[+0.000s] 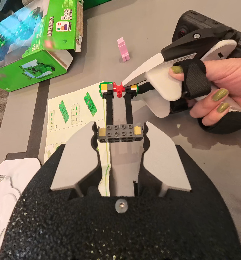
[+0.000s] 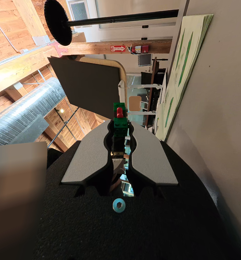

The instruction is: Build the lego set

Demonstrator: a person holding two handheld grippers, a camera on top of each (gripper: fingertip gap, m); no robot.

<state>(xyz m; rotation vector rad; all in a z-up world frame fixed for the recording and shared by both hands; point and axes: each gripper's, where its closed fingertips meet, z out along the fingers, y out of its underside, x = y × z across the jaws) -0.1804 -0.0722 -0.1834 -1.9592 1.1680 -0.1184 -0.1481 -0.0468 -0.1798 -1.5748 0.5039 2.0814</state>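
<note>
A lego assembly hangs above the grey table. Its near end is a row of dark grey studded bricks with tan end pieces. Two black bars run to a far end of green, yellow, white and grey blocks joined by a red connector. My left gripper is shut on the grey brick row. The right gripper's fingers, held by a hand, close on the far right block. In the right wrist view my right gripper is shut on a green block, with the red piece beyond.
An open green lego box lies at the far left. A pink lego pig stands behind the assembly. The open instruction booklet lies under it and also shows in the right wrist view. A white object sits at the near left. One gripper's finger ends stand about 5 cm off the other's. About 15 cm separates my right fingertips from the pink lego pig.
</note>
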